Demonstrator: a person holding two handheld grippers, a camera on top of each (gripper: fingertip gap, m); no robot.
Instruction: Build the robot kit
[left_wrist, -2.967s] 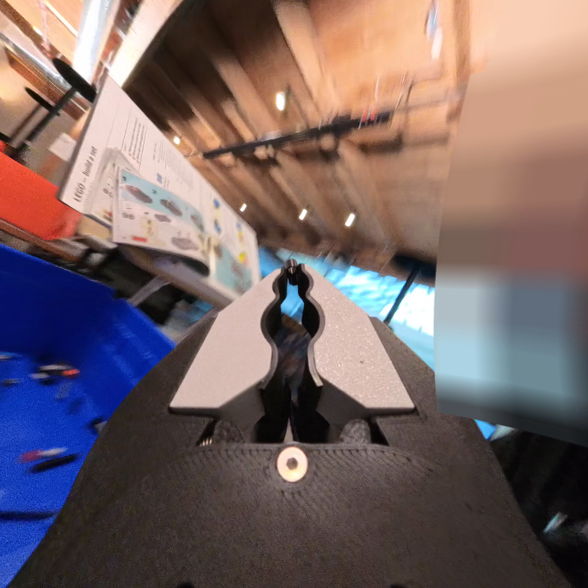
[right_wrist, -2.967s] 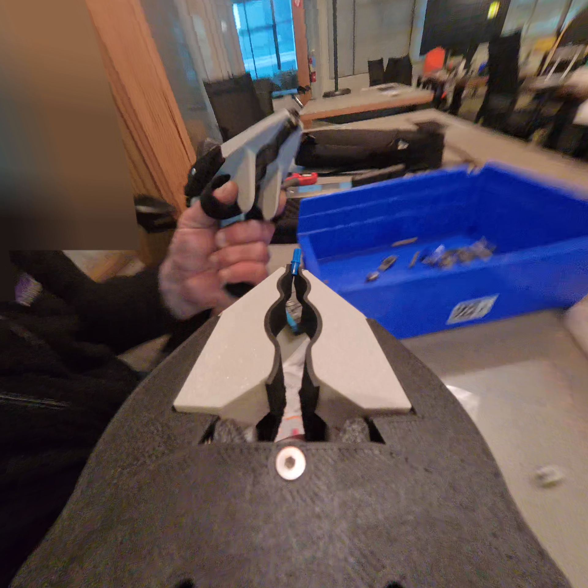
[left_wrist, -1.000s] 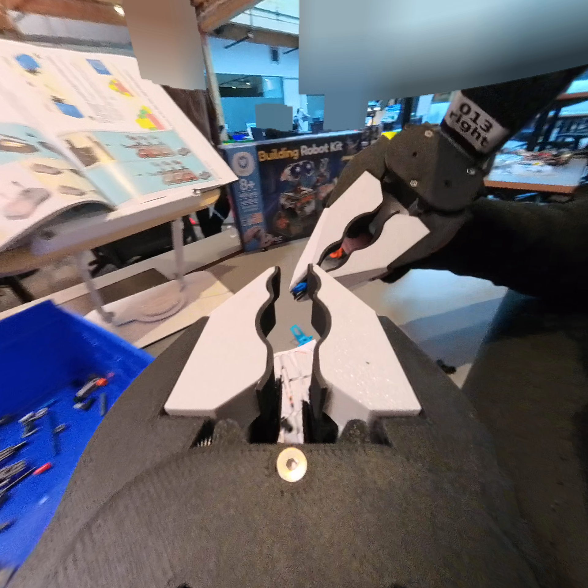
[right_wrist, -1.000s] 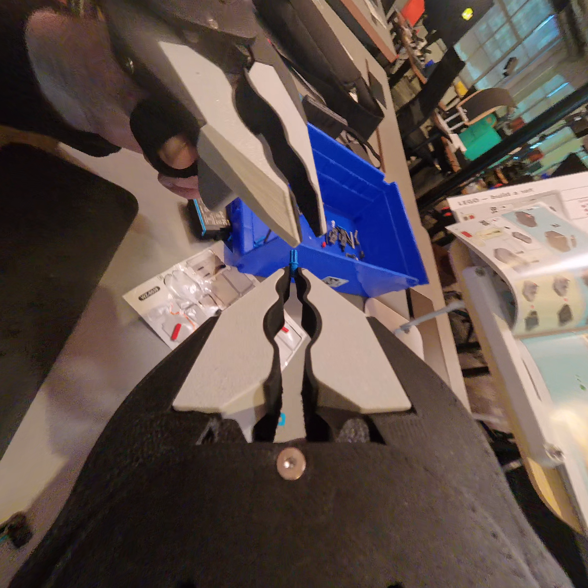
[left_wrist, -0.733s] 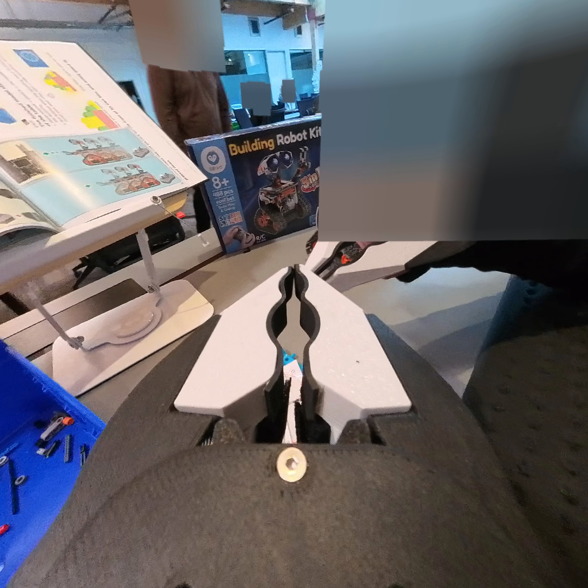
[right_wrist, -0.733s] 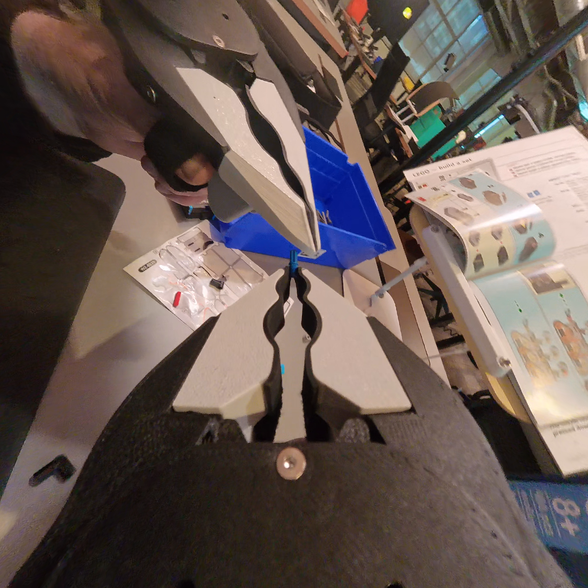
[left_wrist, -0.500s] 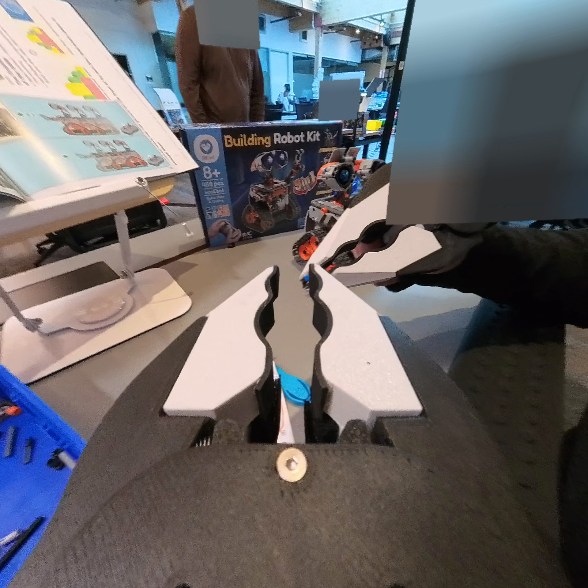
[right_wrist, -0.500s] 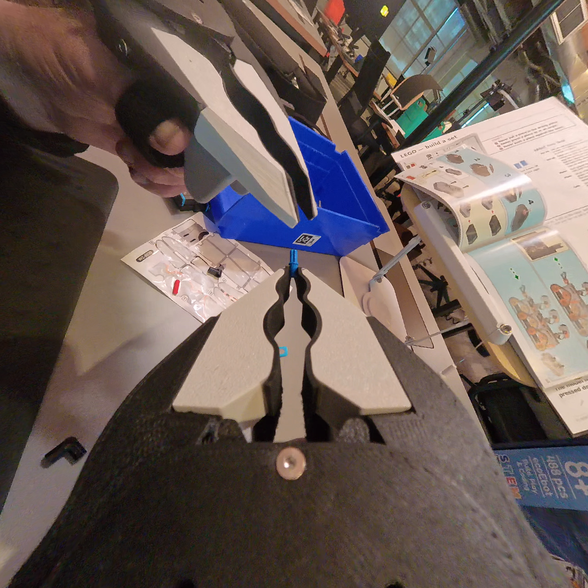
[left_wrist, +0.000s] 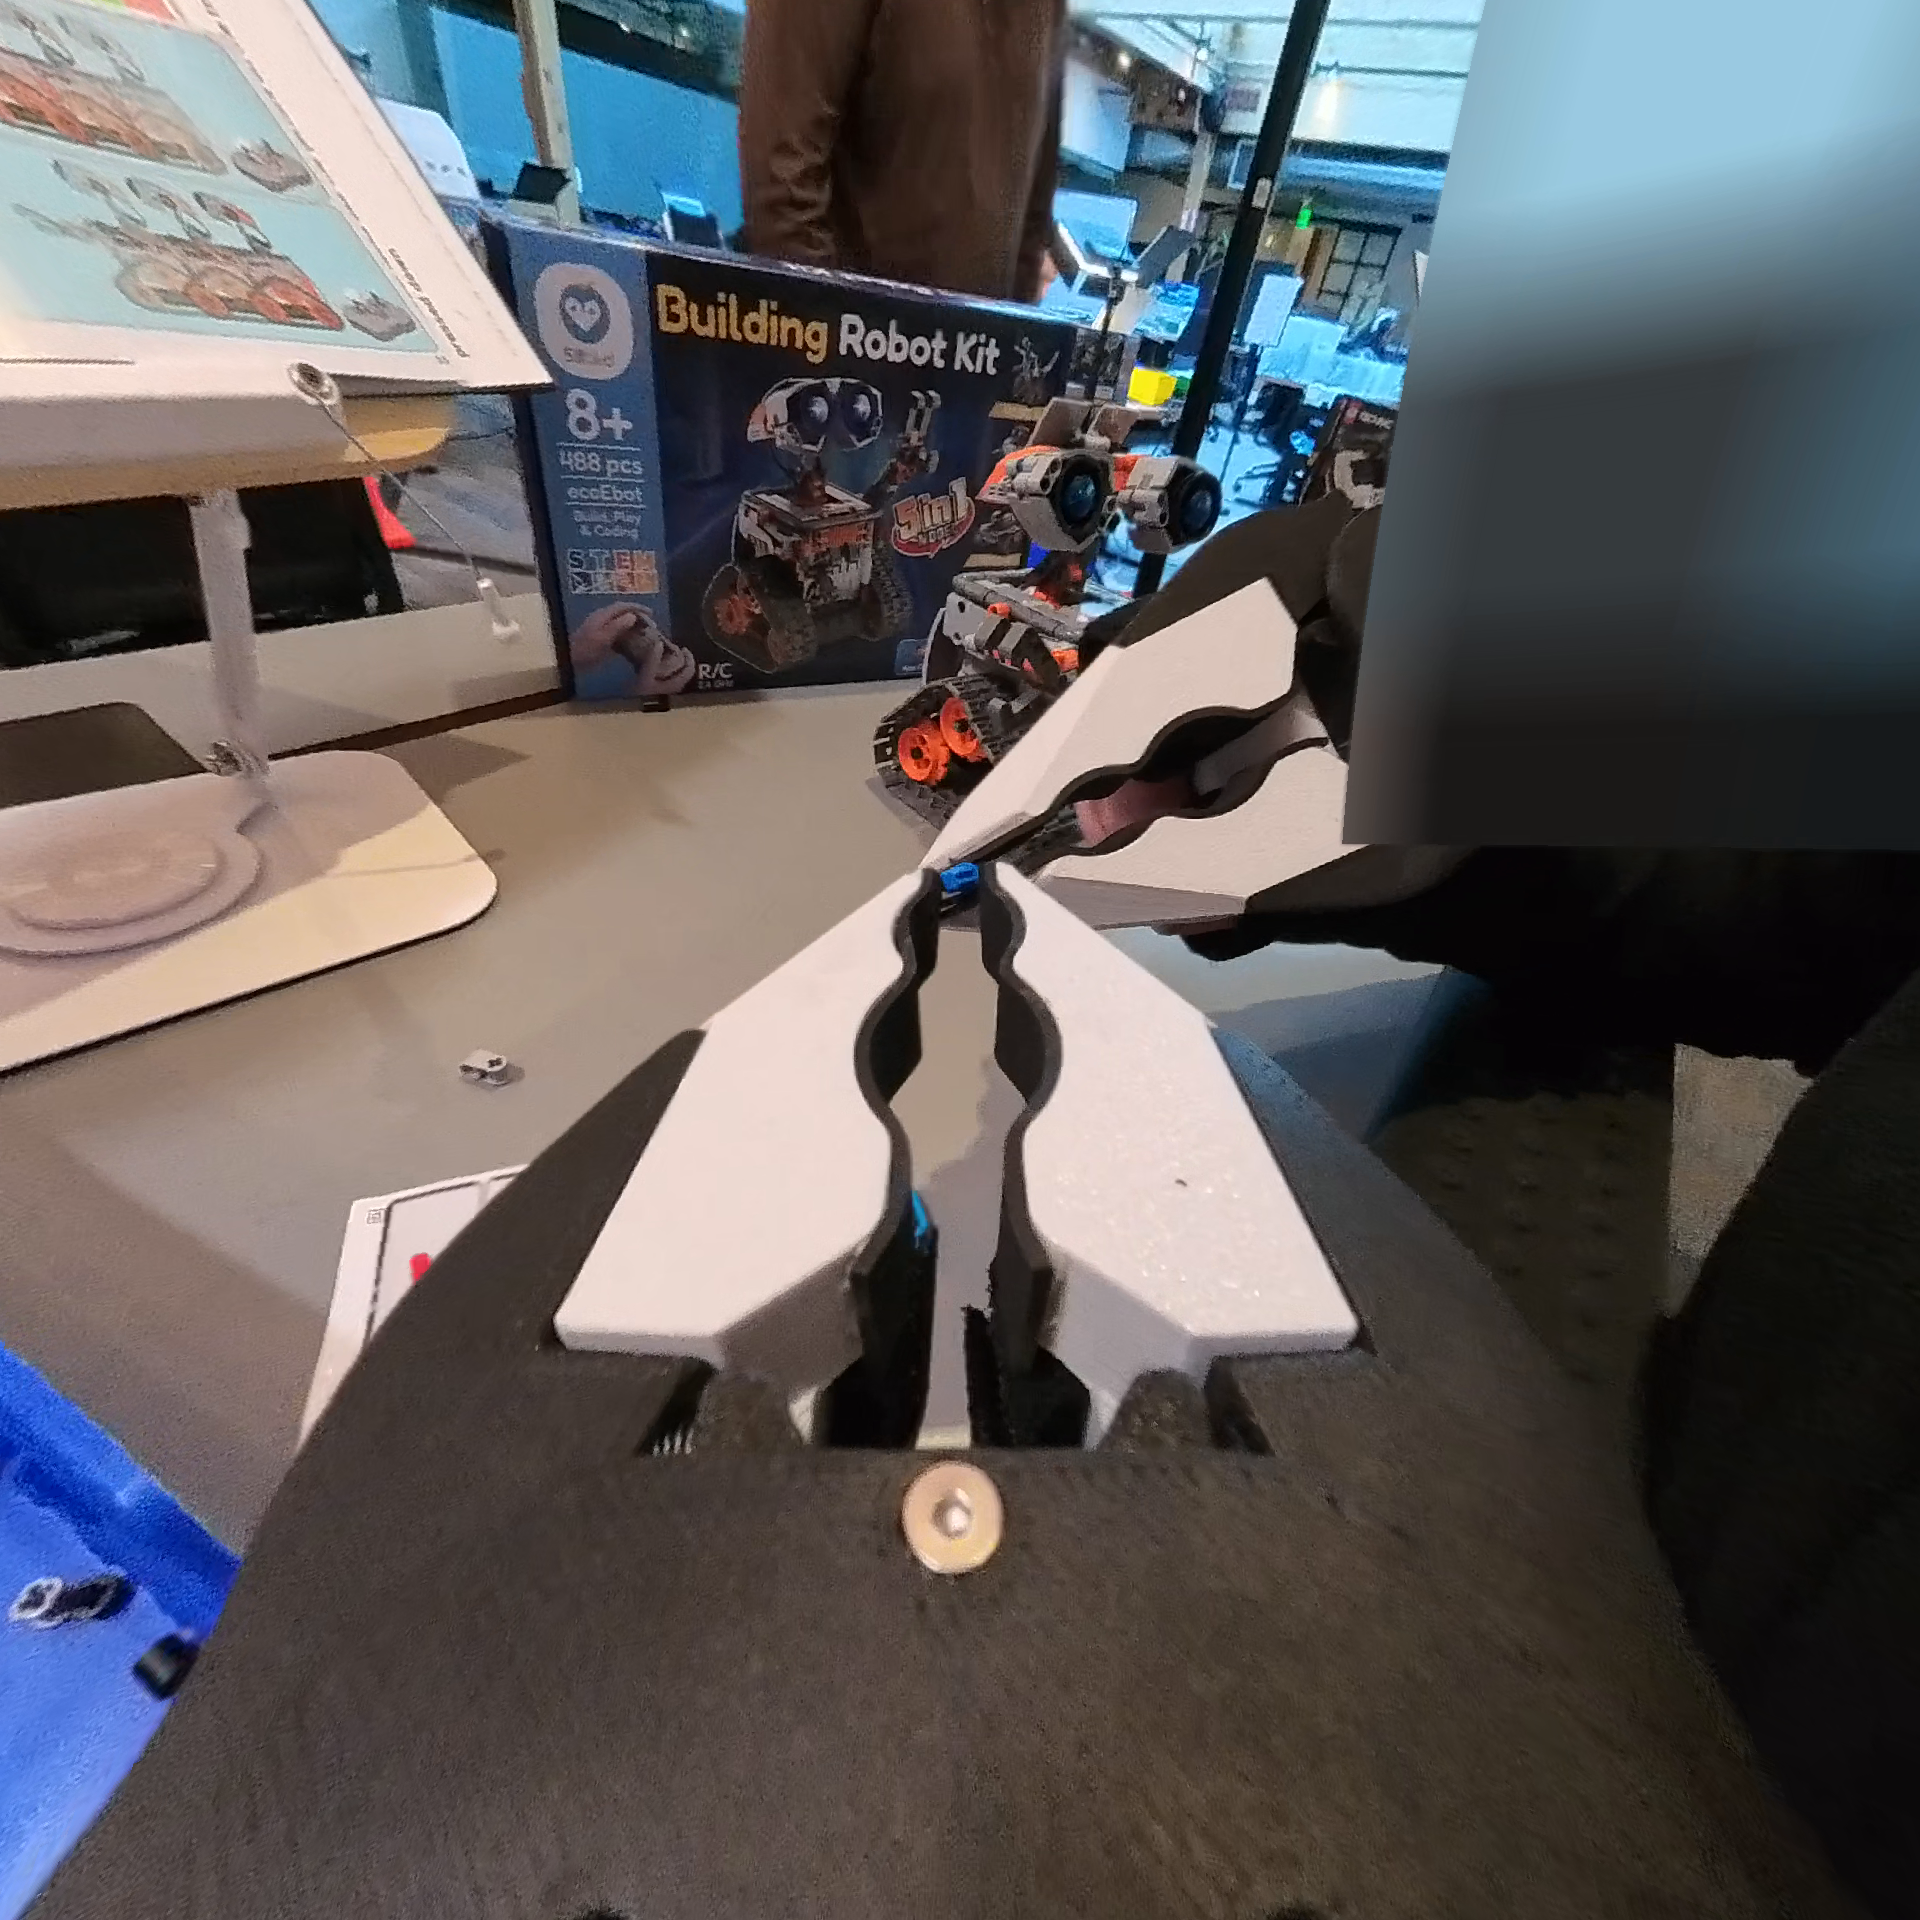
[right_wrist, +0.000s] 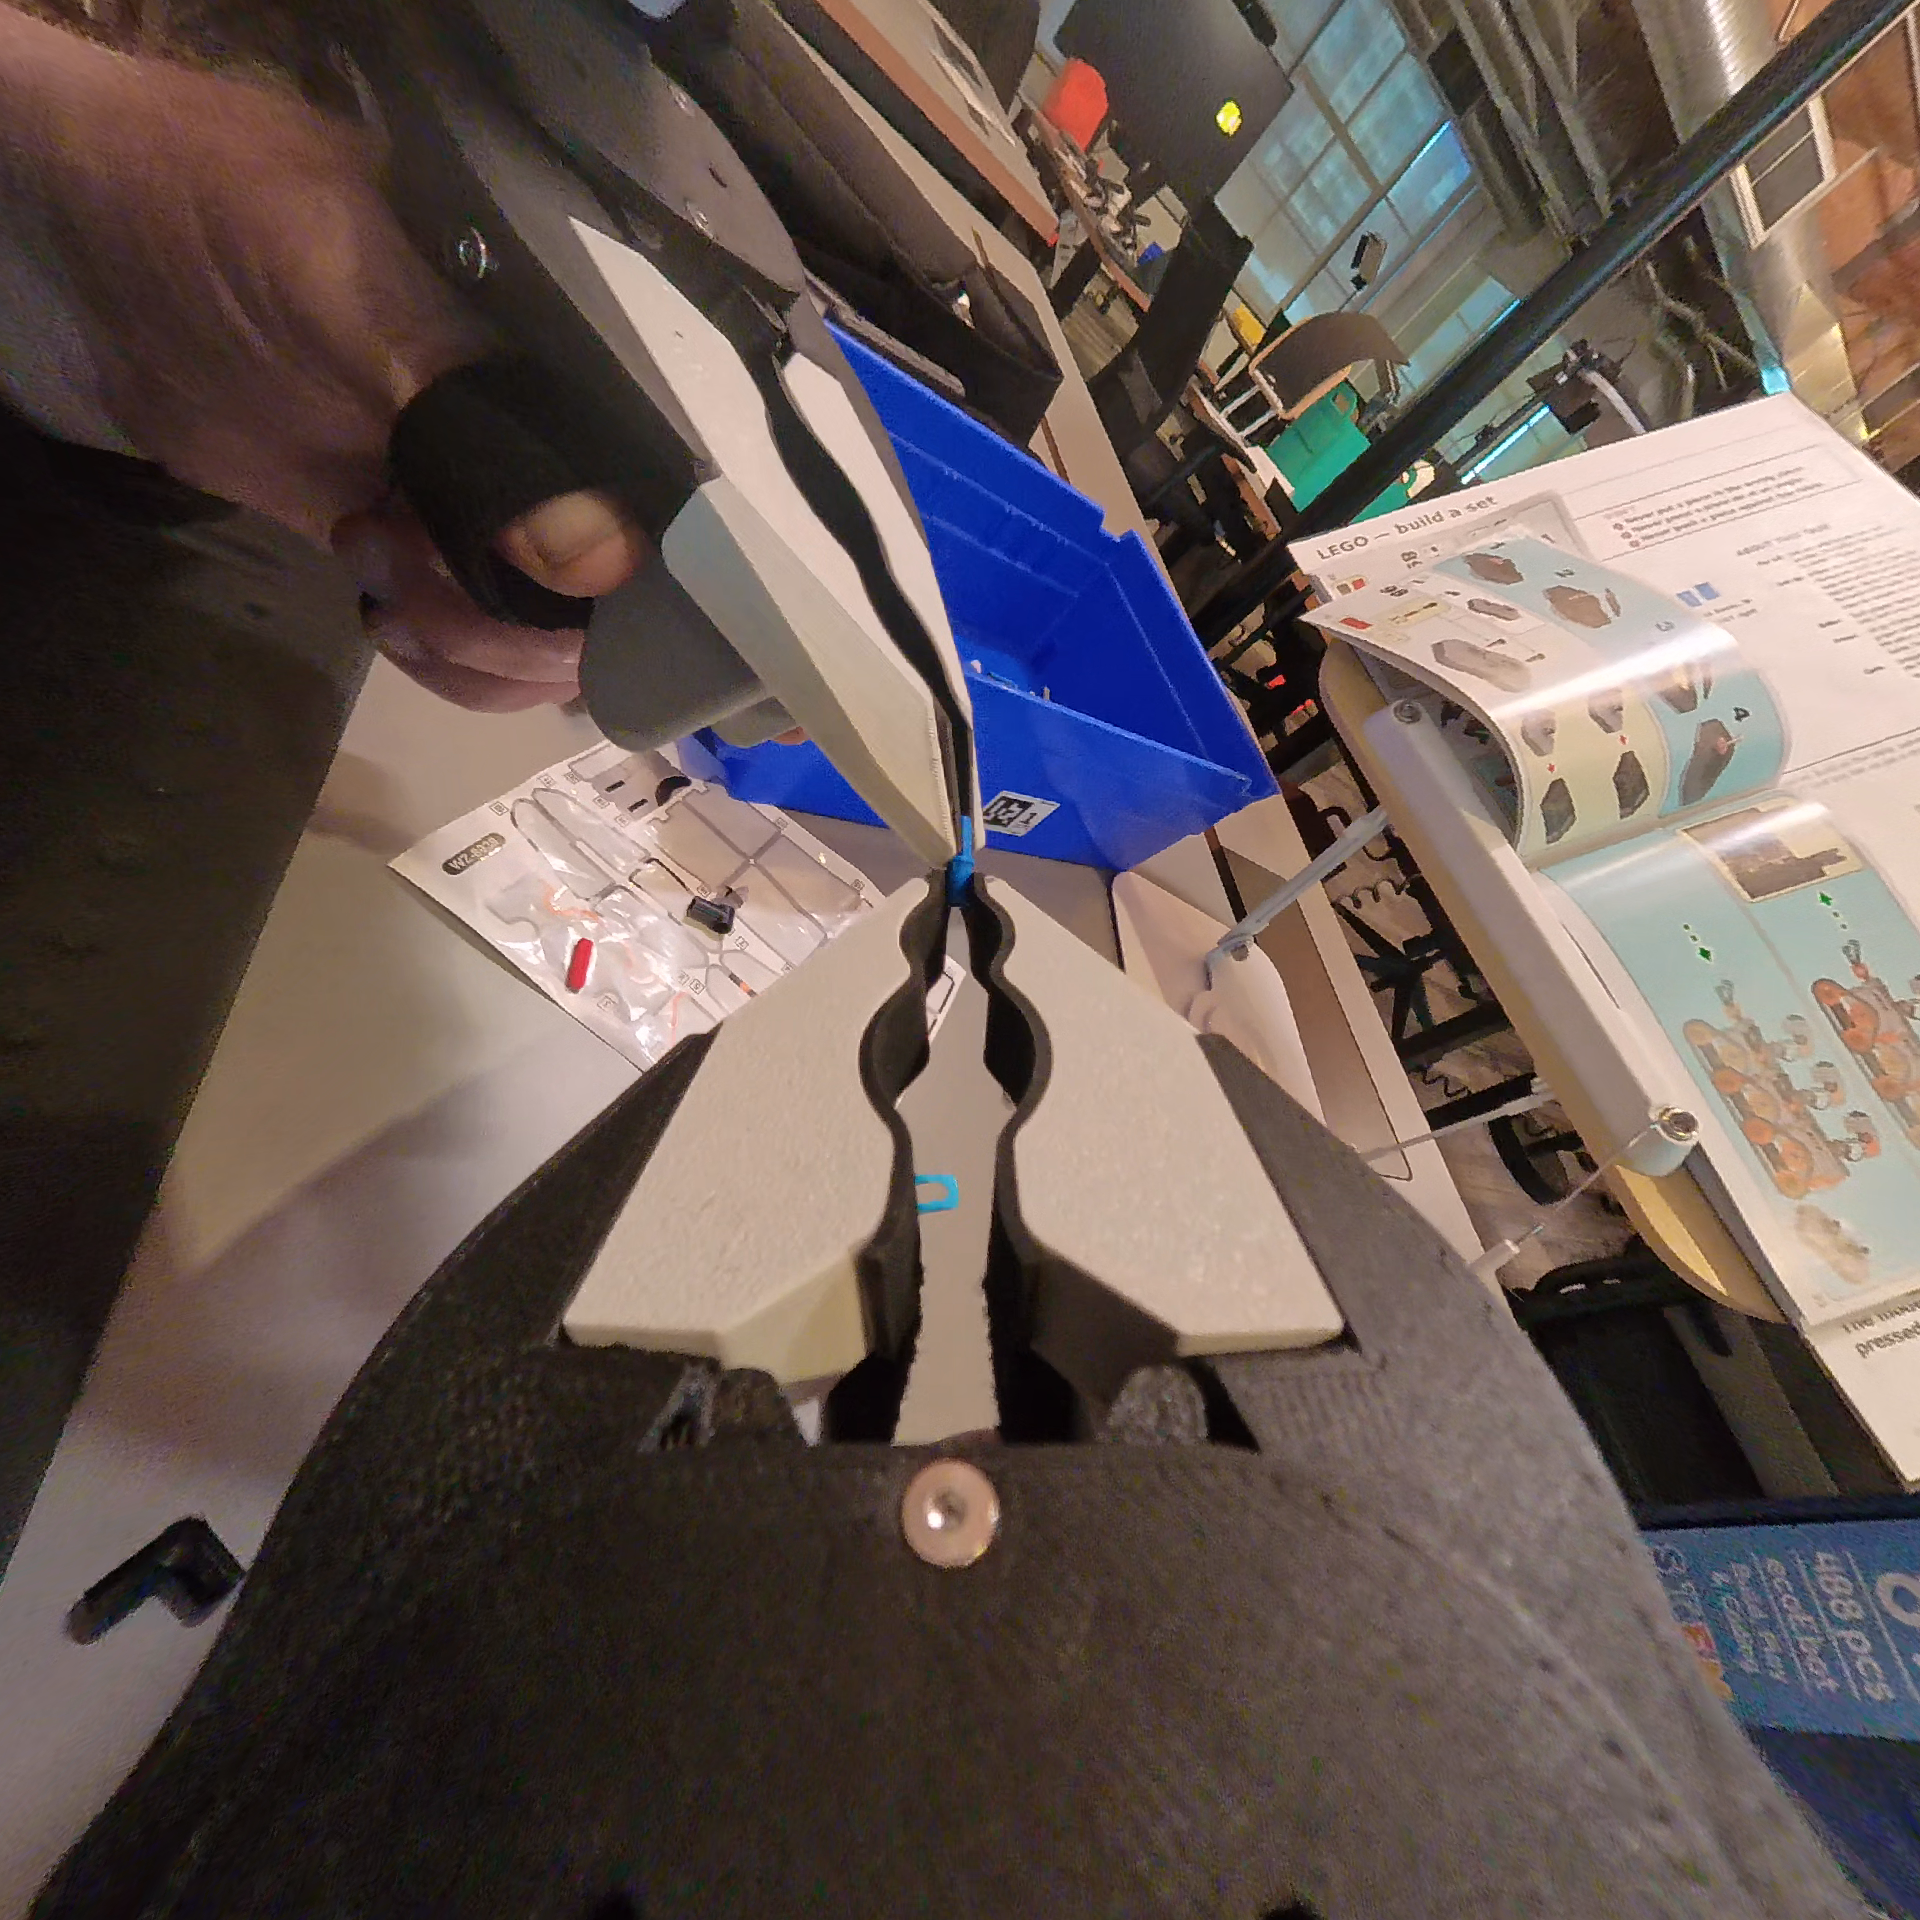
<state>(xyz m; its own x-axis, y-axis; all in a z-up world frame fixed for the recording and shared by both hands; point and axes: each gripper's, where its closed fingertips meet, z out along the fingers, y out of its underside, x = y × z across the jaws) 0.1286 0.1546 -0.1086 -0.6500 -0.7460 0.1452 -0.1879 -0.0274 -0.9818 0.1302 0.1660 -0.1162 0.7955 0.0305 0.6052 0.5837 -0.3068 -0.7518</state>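
Nearest us in the right wrist view, our right claw (right_wrist: 958, 894) is pinched together on a small blue pin (right_wrist: 958, 871), which sticks out past the tips. Our left claw (right_wrist: 951, 826) comes down from the upper left, gripped by a hand (right_wrist: 260, 343), and its tips meet the other end of that same pin. In the left wrist view the left claw (left_wrist: 956, 888) has its tips slightly apart with the blue pin (left_wrist: 957, 879) lying between them; we cannot tell whether they press on it. The right claw (left_wrist: 961, 860) enters there from the right, closed on the pin's far end.

Below the claws lies the grey desk (right_wrist: 343, 1049). On it, just beneath the tips, sits a clear plastic parts tray (right_wrist: 634, 914) with a red piece and a black piece in it. A small blue part (right_wrist: 935, 1192) shows through the gap of the right claw, and a black angled piece (right_wrist: 145, 1579) lies at the lower left. A small grey piece (left_wrist: 486, 1067) rests alone on the desk.

Beyond the parts tray stands a blue bin (right_wrist: 1049, 665). To the side, an open instruction booklet (right_wrist: 1621, 831) rests on a white stand (left_wrist: 208, 862). Farther back are a tracked toy robot (left_wrist: 1029, 623) and a boxed robot kit (left_wrist: 790, 488), with a person in a brown coat (left_wrist: 904, 135) behind.
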